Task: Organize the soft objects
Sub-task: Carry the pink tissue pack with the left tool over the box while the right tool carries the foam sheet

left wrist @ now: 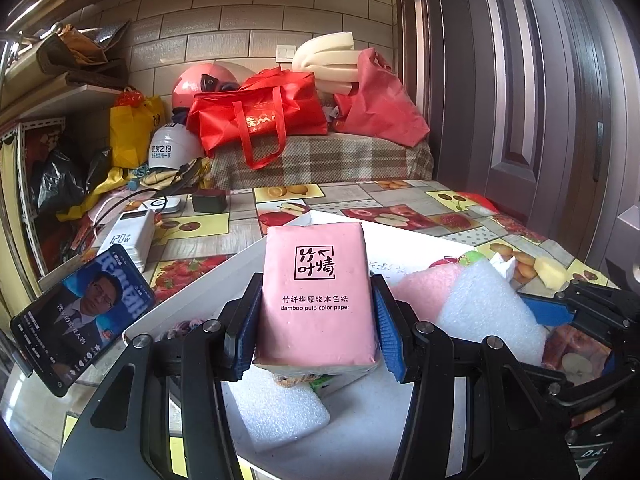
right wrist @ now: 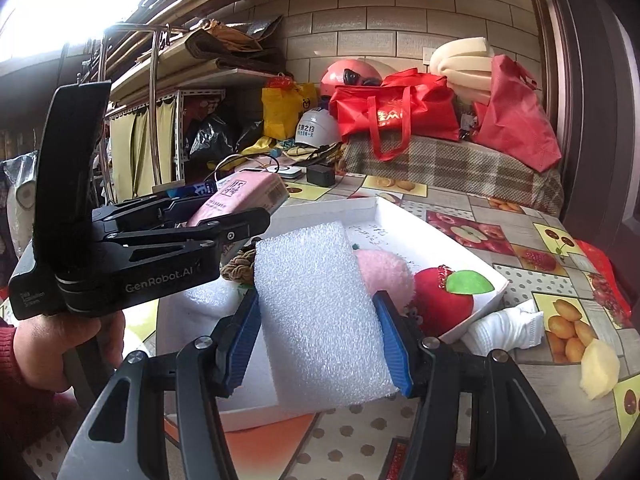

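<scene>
My left gripper (left wrist: pixel 314 320) is shut on a pink tissue pack (left wrist: pixel 316 292) and holds it above the white tray (left wrist: pixel 224 276). It also shows in the right wrist view (right wrist: pixel 236 200), held in the left gripper (right wrist: pixel 224 216). My right gripper (right wrist: pixel 318 336) is shut on a white foam block (right wrist: pixel 316 312) over the tray's (right wrist: pixel 440 224) near side. In the tray lie a pink fluffy object (right wrist: pixel 386 272), a red plush apple (right wrist: pixel 444 300), a second white foam piece (left wrist: pixel 280 412) and a brown knitted item (right wrist: pixel 238 264).
A phone (left wrist: pixel 80 312) leans at the left by a white power bank (left wrist: pixel 128 236). A white cloth (right wrist: pixel 504 328) and a yellow sponge piece (right wrist: pixel 600 368) lie on the fruit-print tablecloth right of the tray. Red bags (left wrist: pixel 260 116) and helmets crowd the back.
</scene>
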`<state>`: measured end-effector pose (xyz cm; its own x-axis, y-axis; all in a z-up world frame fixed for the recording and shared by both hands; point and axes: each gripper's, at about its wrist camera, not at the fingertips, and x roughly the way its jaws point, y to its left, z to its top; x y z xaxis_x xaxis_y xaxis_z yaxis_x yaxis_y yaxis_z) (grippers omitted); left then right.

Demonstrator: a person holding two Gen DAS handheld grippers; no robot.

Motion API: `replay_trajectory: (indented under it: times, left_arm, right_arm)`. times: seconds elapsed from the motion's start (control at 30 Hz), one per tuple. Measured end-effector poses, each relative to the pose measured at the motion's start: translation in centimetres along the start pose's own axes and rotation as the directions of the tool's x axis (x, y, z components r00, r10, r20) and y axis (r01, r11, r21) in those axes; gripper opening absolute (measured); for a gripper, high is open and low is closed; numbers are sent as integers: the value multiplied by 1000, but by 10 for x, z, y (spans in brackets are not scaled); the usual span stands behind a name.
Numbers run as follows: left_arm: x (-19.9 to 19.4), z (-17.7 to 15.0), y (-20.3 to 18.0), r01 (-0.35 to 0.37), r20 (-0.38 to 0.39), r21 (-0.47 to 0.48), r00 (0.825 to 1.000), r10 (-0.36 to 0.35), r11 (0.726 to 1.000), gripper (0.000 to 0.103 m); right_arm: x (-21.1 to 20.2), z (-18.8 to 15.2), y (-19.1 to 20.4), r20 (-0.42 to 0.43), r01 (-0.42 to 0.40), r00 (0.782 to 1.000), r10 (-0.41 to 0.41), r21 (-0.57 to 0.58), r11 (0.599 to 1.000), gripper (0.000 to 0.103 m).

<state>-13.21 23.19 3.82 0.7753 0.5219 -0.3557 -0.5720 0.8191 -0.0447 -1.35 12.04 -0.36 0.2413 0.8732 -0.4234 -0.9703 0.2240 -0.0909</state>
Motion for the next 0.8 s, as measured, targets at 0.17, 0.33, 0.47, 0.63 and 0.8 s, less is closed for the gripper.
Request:
replay_trajectory:
  times: [0.17,0.33,0.47,0.63,0.8]
  left_arm:
    - [5,3,0,8,8,10,1000,-8,1000,51]
    - [6,4,5,19,12,-12,1000,-19,1000,51]
    - [6,5,9,22,15,-33,1000,-22,999,51]
    - [6,5,9,20,11,-25,1000,-20,999,51]
    - [3,5,-6,20,35,54,999,-22,998,51]
  right_arm:
    - [28,6,-9,-79,-19,997,22,34,999,57]
    - [46,14,-24,-85,79,994,-74,55,995,56]
    - [57,26,-40,-46,191,981,-189,61,980,56]
    - [60,30,-49,-33,189,982,-186,98,977,56]
    - [58,32,-50,-12,181,983,-181,106,978,56]
